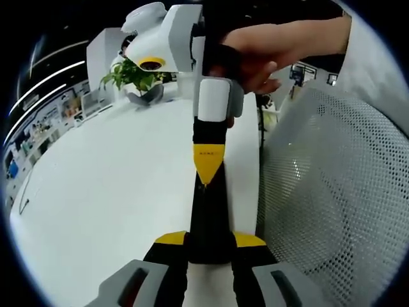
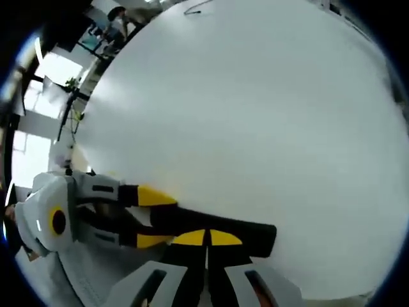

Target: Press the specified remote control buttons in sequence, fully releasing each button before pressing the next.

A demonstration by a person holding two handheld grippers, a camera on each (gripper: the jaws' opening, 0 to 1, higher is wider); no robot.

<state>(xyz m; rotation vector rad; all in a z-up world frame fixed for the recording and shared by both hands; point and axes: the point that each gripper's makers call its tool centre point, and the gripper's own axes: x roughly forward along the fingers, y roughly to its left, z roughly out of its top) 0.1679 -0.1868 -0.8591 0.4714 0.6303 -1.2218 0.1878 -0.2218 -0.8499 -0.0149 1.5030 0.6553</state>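
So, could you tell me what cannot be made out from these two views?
- Buttons on the remote: in the left gripper view its face is dark, with no detail.
- Which button is being pressed: the shut tip of the right gripper covers it in both views.
- Shelf contents, left gripper view: too small and blurred.

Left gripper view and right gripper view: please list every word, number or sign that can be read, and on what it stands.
No text can be read.
On the yellow tip of the right gripper: a small dark line of print, too blurred to read.
On the remote: no marks can be made out.
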